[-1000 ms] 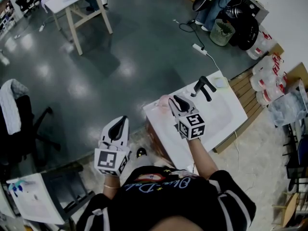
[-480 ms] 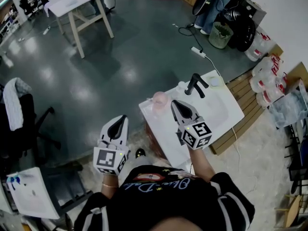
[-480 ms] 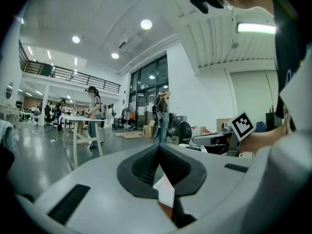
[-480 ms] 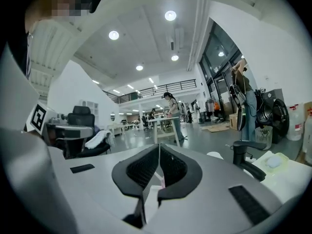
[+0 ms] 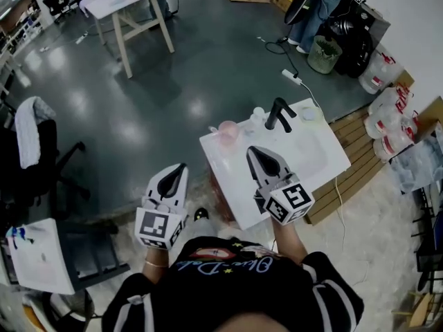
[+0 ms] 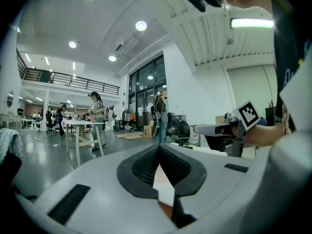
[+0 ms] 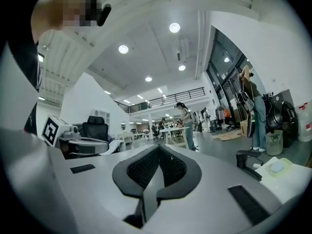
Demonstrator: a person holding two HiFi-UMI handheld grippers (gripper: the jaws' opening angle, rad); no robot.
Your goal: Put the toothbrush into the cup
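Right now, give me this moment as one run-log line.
left hand-held gripper: shut, empty | right hand-held gripper: shut, empty, over sink top | cup: at sink top's corner | toothbrush: not seen

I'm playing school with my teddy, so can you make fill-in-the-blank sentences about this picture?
The faucet on the white sink is coloured ____.
The cup on the sink's corner is coloured ____.
The jaws of the left hand-held gripper and the right hand-held gripper are both ____.
Missing words: black, pink, shut.

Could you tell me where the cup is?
In the head view, the pink cup stands at the sink top's far-left corner, left of the black faucet.
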